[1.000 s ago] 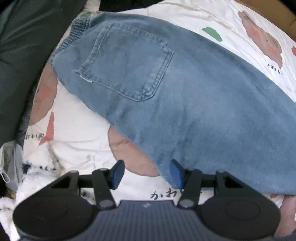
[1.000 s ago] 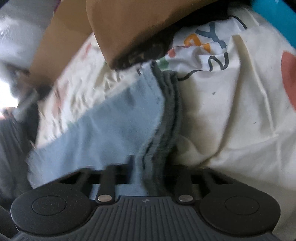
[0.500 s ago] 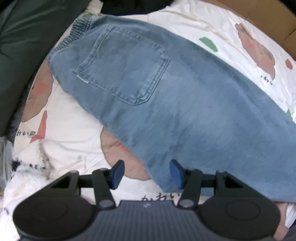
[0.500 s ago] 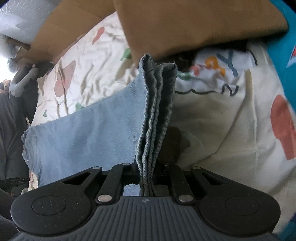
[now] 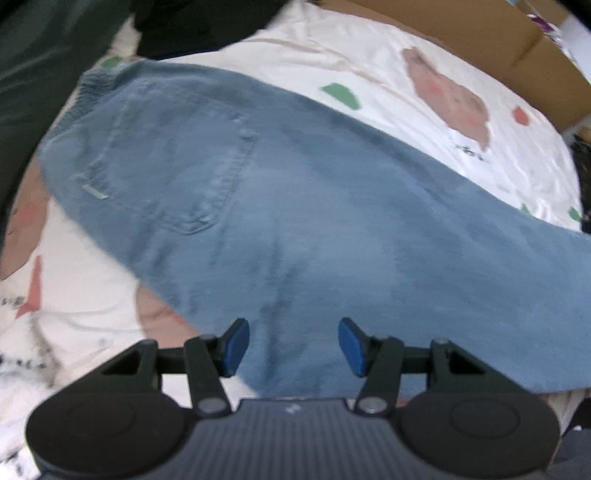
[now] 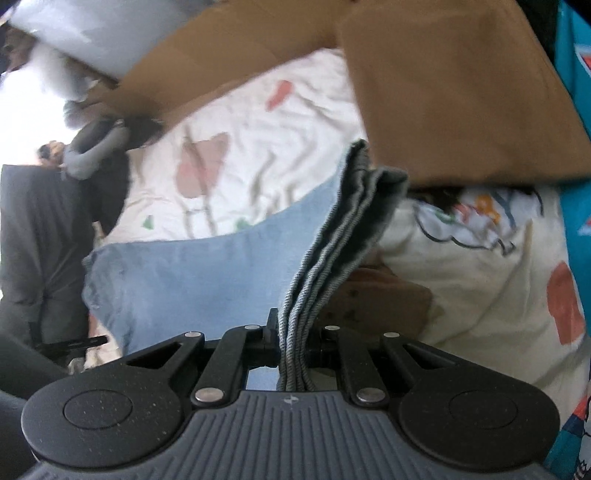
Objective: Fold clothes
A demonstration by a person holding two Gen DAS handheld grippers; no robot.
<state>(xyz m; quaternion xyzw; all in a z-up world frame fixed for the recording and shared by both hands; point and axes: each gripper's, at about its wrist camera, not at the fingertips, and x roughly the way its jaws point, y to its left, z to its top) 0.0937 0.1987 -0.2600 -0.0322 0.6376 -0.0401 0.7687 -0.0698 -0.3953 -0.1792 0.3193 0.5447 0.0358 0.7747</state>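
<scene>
A pair of light blue jeans (image 5: pixel 295 229) lies across a cream printed bedsheet (image 5: pixel 424 62), back pocket up, waistband at the far left. My left gripper (image 5: pixel 293 345) hovers open just above the jeans' near edge, blue pads apart, nothing between them. In the right wrist view my right gripper (image 6: pixel 294 345) is shut on the stacked hem layers of the jeans' legs (image 6: pixel 340 251), lifted off the bed. The rest of the jeans (image 6: pixel 192 273) sags down to the left.
Brown cardboard (image 6: pixel 443 85) stands close beyond the lifted hem and along the bed's far side (image 5: pixel 480 33). Dark clothing (image 5: pixel 33 74) lies at the left. A white printed garment (image 6: pixel 476 218) and a teal item (image 6: pixel 576 74) lie at the right.
My right gripper has risen with the hem, pulling the leg end up off the bed. The left gripper has slid over the jeans' near edge; the view tilted toward the far side.
</scene>
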